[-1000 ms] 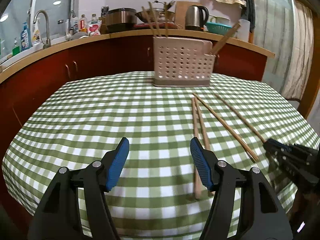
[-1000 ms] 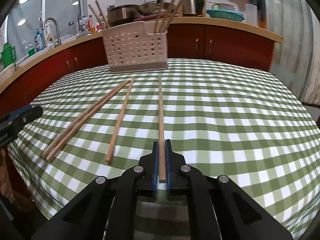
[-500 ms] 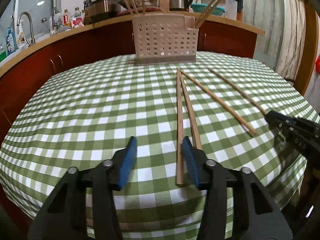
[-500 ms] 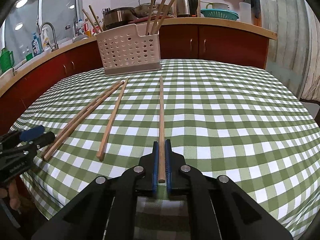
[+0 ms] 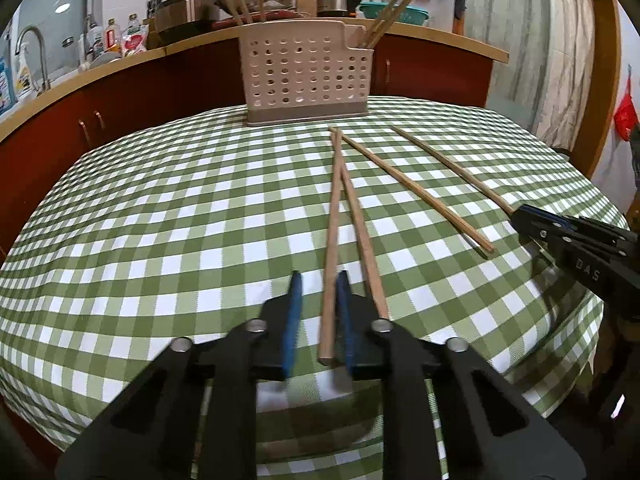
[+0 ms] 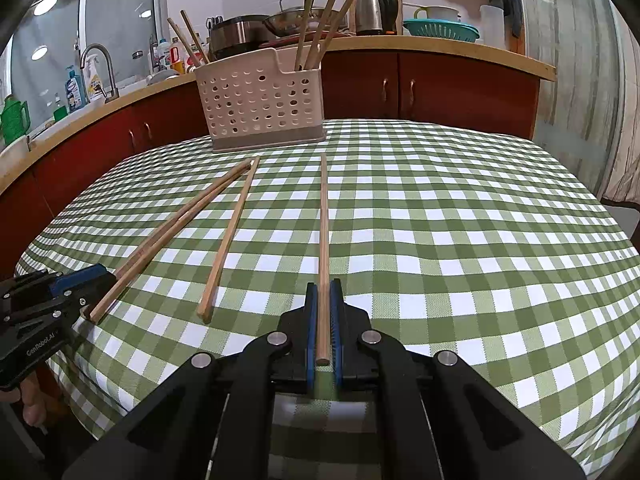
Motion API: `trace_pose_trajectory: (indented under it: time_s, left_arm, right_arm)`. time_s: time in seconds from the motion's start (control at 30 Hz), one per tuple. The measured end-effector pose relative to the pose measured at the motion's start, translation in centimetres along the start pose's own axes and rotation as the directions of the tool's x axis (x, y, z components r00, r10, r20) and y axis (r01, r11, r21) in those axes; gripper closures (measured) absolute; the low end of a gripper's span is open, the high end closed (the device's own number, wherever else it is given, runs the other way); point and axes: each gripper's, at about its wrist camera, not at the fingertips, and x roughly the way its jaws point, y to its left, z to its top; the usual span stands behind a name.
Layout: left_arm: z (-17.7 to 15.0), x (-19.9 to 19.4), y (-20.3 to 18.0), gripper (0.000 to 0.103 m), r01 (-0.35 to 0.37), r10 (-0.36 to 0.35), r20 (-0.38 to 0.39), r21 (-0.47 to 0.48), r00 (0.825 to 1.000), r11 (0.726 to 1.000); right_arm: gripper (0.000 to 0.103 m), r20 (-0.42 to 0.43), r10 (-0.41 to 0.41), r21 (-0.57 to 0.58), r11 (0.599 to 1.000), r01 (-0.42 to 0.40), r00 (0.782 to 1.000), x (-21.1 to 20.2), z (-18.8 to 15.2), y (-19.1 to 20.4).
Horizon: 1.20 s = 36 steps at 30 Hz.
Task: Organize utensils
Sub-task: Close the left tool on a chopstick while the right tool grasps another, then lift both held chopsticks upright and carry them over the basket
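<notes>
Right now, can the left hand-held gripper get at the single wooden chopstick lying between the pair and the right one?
Probably yes: the single wooden chopstick lies bare on the cloth, though the left hand-held gripper already straddles another.

Utensil caddy (image 6: 260, 102) sits at far side of my table (image 6: 460, 220), chopsticks standing in its left and right compartments. Four chopsticks lie on the table near of it: pair (image 6: 176, 226) touching at far ends on the left, single (image 6: 228, 236) beside it, another (image 6: 323, 240) right of that, its near end between my right gripper (image 6: 324, 328) pads. Counter (image 6: 440, 50) behind, kettle (image 6: 374, 0) on it.
</notes>
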Motion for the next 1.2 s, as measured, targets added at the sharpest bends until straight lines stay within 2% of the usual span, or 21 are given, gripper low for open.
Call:
trace_pose_trajectory:
  time_s: [0.03, 0.2, 0.57, 0.9, 1.2]
  left_arm:
    - [0.0, 0.0, -0.1, 0.096, 0.005, -0.005, 0.000, 0.006, 1.000, 1.000]
    - [0.1, -0.1, -0.1, 0.096, 0.015, -0.015, 0.008, 0.006, 1.000, 1.000]
    - [1.6, -3.1, 1.2, 0.096, -0.051, 0.050, 0.132, 0.002, 0.990, 0.999]
    - [3.8, -6.7, 1.9, 0.096, -0.090, 0.087, 0.260, 0.001, 0.962, 0.996]
    - [5.9, -9.6, 3.1, 0.096, -0.106, 0.113, 0.332, -0.038, 0.937, 0.994]
  right_arm:
    - [0.096, 0.000, 0.001, -0.002, 1.000, -0.001, 1.000, 0.0, 0.0, 0.0]
    - [0.096, 0.014, 0.002, -0.012, 1.000, -0.002, 1.000, -0.3, 0.2, 0.2]
    - [0.096, 0.123, 0.003, -0.030, 1.000, 0.001, 0.992, -2.9, 1.9, 0.6]
    - [0.096, 0.234, 0.014, -0.050, 0.999, -0.002, 0.972, -6.0, 4.2, 1.3]
    - [0.096, 0.313, 0.021, -0.053, 0.999, -0.005, 0.949, -8.7, 5.9, 1.5]
